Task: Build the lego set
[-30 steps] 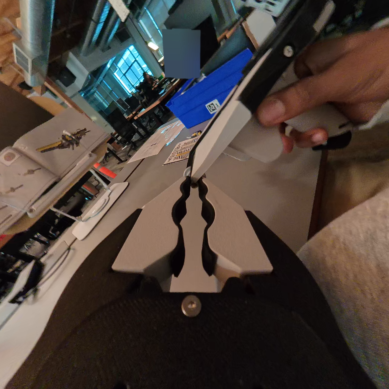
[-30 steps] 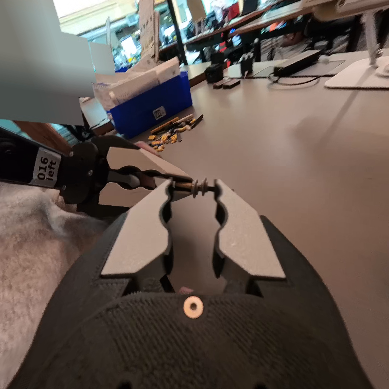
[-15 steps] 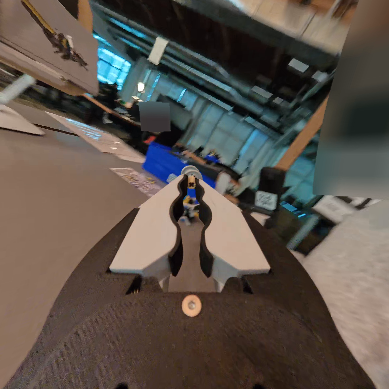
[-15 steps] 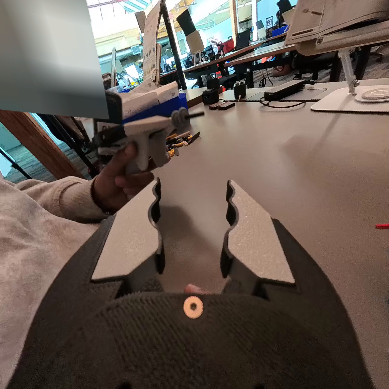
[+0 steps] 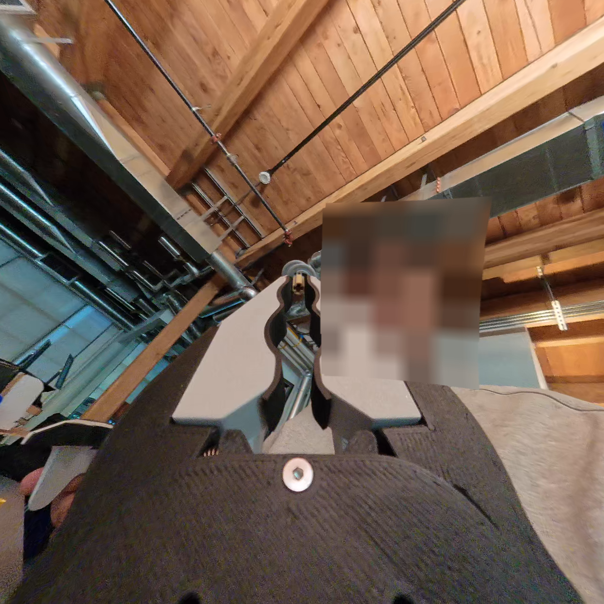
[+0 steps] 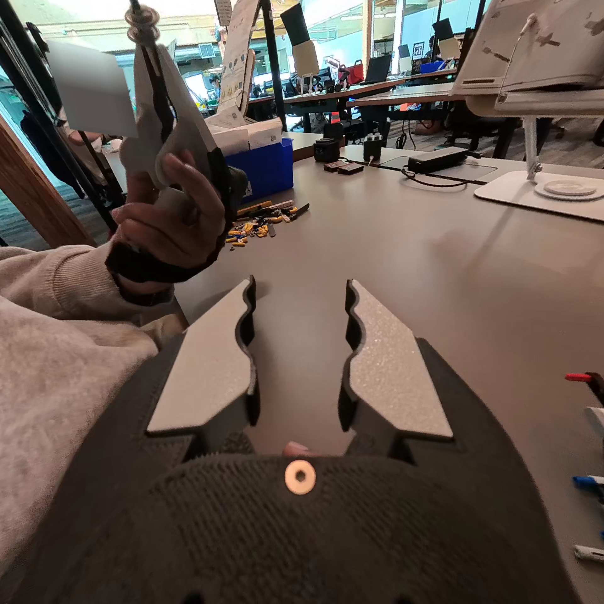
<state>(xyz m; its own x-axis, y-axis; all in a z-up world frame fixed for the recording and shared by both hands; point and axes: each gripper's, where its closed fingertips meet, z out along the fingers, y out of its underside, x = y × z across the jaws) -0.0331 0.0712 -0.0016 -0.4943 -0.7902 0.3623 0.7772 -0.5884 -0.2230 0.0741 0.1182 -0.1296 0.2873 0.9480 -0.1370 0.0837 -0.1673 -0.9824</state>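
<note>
My left gripper (image 5: 299, 285) points up at the wooden ceiling. It is shut on a small lego axle piece (image 5: 298, 287) with a tan end and grey discs (image 5: 295, 268) past the fingertips. In the right wrist view, a hand holds this gripper (image 6: 147, 45) upright at the upper left, with the axle piece (image 6: 141, 23) sticking out of its tip. My right gripper (image 6: 300, 287) is open and empty, low over the grey table (image 6: 376, 261). A pile of loose yellow, black and grey lego pieces (image 6: 258, 222) lies farther back on the table.
A blue bin (image 6: 264, 166) with papers stands behind the pile. An instruction booklet (image 6: 539, 58) sits on a white stand (image 6: 539, 192) at the back right. A power brick (image 6: 438, 158) and cables lie beside it. A red piece (image 6: 577, 377) and blue pieces (image 6: 588, 482) lie at the right edge.
My right gripper opened and let go of the axle piece. My left gripper kept the piece and swung up from the table to point at the ceiling.
</note>
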